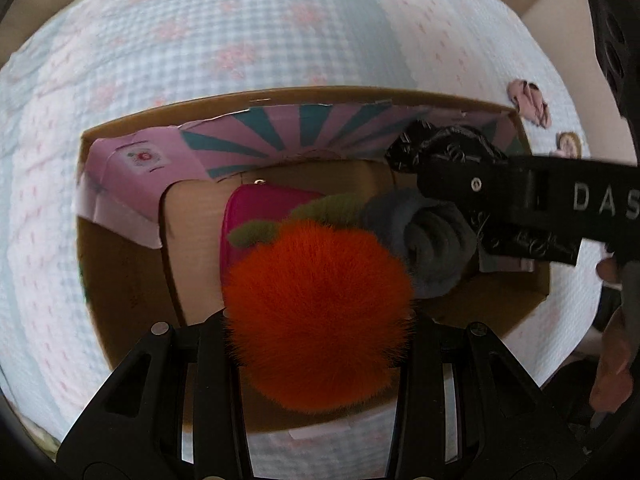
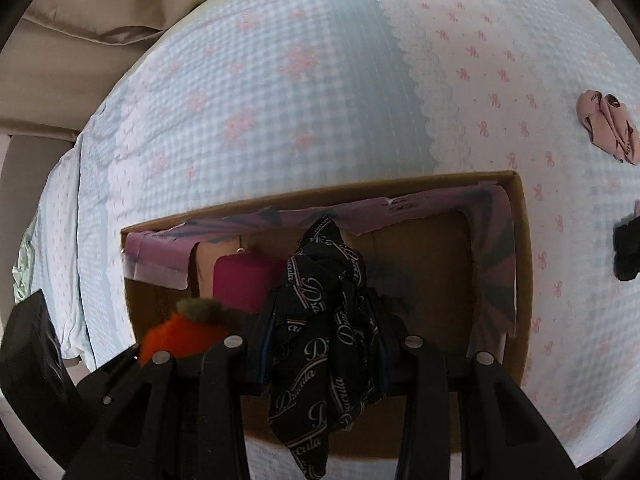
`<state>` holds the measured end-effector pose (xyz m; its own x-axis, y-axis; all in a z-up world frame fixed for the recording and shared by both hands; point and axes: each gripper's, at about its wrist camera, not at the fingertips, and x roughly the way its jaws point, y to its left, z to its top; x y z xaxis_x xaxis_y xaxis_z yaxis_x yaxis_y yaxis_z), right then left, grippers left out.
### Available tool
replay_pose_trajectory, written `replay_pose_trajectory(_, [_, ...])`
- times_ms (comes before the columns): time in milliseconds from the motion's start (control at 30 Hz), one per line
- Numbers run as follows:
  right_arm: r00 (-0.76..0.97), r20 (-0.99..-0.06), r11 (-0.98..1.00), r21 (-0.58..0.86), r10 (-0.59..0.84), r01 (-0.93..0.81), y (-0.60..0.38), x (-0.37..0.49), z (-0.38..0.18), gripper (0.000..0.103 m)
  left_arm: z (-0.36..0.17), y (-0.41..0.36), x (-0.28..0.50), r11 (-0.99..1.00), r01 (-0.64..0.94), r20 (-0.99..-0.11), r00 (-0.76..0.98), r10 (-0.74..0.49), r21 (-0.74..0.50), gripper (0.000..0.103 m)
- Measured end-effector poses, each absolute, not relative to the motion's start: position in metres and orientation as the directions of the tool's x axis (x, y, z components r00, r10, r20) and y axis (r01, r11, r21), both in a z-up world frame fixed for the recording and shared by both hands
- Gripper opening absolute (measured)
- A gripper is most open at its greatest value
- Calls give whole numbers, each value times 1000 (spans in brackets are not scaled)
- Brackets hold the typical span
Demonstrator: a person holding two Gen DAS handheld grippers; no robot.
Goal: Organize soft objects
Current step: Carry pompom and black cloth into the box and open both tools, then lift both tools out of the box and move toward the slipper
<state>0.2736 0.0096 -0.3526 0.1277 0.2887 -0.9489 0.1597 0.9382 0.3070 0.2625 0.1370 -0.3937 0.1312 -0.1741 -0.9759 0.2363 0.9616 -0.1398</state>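
Note:
My left gripper (image 1: 320, 332) is shut on a fluffy orange plush with green leaves (image 1: 320, 312) and holds it over an open cardboard box (image 1: 132, 304) on the bed. My right gripper (image 2: 324, 344) is shut on a black printed scarf (image 2: 324, 320) and holds it over the same box (image 2: 520, 280); it also shows in the left wrist view (image 1: 500, 196). In the box lie a magenta pouch (image 1: 256, 204) and a grey rolled cloth (image 1: 428, 240). The plush also shows in the right wrist view (image 2: 180, 336).
The box stands on a light blue and pink patterned bedspread (image 2: 280, 100). A pink crumpled cloth (image 2: 608, 128) and a dark item (image 2: 628, 248) lie on the bed to the right. A small round item (image 1: 570, 144) lies near the box. Beige fabric (image 2: 80, 40) lies at the far left.

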Motion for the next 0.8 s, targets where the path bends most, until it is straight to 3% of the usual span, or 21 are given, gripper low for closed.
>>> replay_pose_trajectory(100, [98,-940,928,340,328,152,9,280,-358,36,-393,135,267,957,251,-976,120,-183,-148,37])
replay_pose_trajectory(167, [62,-946,938,325,319,121,13,284,-361,41,-389,135,267,955,264,-976,132,-171,-132,70])
replay_pose_trajectory(200, [56,-953,946,304,299,113,15,285,-361,50,-385,135,267,959,266,-978,153,-139,-95,102])
replay_pose_trajectory(300, [104,-949,943,309,297,123,9,283,-356,103,-378,138,264,960,268,-975,178,-133,-82,103])
replay_pose_trajectory(800, [192,-946,948,288,259,136,-5,260,-330,103,-354,162,246,973,216,-968,218,-124,-76,103])
